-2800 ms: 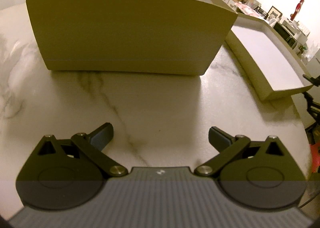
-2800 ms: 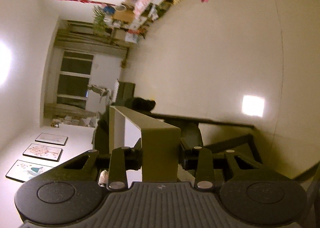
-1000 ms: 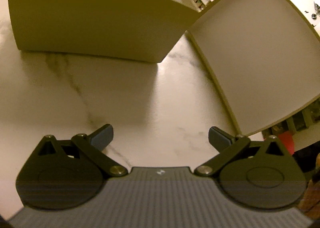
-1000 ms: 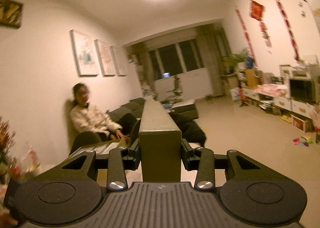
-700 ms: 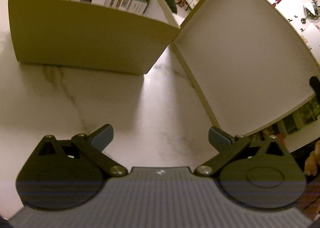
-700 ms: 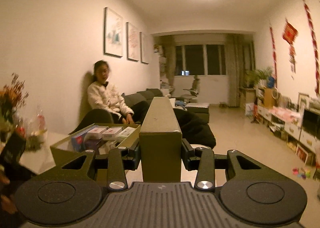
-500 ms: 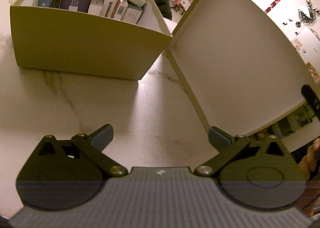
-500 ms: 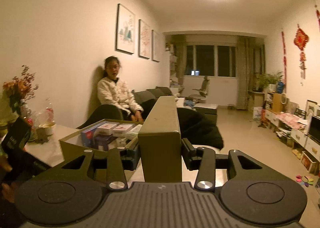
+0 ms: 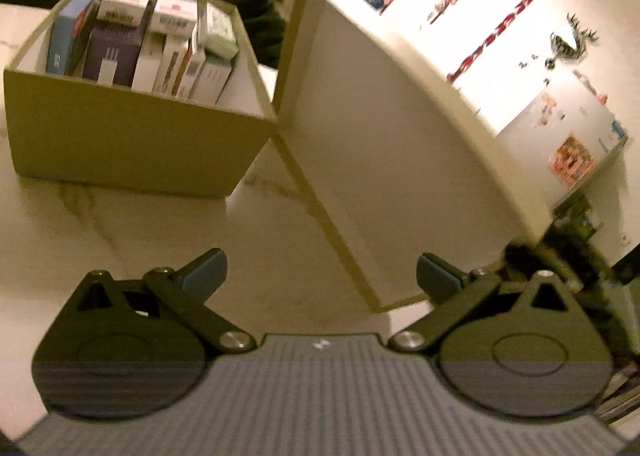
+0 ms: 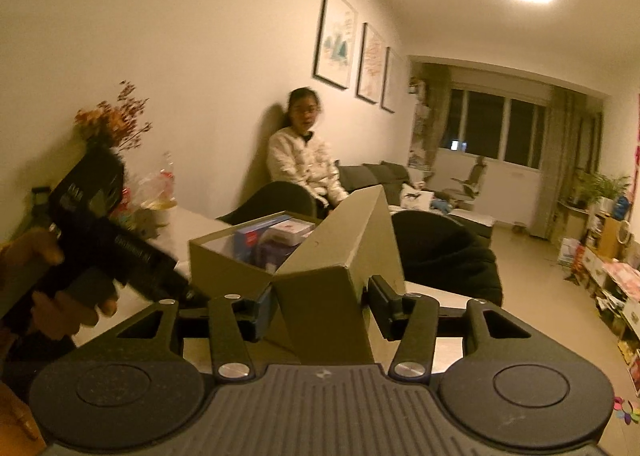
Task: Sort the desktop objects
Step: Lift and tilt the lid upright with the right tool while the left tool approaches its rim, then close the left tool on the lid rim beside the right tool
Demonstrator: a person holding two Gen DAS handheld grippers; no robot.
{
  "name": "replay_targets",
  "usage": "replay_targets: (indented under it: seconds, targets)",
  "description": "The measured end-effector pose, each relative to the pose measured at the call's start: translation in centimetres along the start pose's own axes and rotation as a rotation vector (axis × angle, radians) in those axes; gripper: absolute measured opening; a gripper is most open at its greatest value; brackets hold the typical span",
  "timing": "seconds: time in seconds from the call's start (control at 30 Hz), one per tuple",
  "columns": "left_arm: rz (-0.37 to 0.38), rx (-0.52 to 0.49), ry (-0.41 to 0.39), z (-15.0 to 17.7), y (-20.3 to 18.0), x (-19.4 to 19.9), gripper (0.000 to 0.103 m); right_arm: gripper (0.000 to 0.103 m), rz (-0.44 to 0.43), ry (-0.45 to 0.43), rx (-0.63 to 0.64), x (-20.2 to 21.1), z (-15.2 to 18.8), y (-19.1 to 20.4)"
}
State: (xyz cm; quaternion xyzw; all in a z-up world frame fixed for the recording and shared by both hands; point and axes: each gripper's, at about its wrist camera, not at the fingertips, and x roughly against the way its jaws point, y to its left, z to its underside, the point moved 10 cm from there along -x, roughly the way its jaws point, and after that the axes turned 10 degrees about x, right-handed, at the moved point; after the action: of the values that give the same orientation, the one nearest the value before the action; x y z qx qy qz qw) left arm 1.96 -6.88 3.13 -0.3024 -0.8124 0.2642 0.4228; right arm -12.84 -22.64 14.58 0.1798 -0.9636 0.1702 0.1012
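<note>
Right gripper opening, box lid btwn its 2 fingers: left pad touching the lid's edge, right pad a gap off it. Lid tilted up on edge, leaning toward the open box just ahead-left. Left gripper wide, nothing btwn fingers, hovering over marble table. Box ahead-left of it, packed w/ small cartons; lid ahead-right, inner face showing, lower corner on table nr right finger.
</note>
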Motion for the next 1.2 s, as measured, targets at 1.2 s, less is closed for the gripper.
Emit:
replay_targets:
  seconds: [1.2]
  targets:
    - [0.04, 0.043, 0.076, -1.9, 1.7, -3.9, 0.089, 0.064, -0.12, 0.114, -0.286, -1.7, 4.9, -0.6]
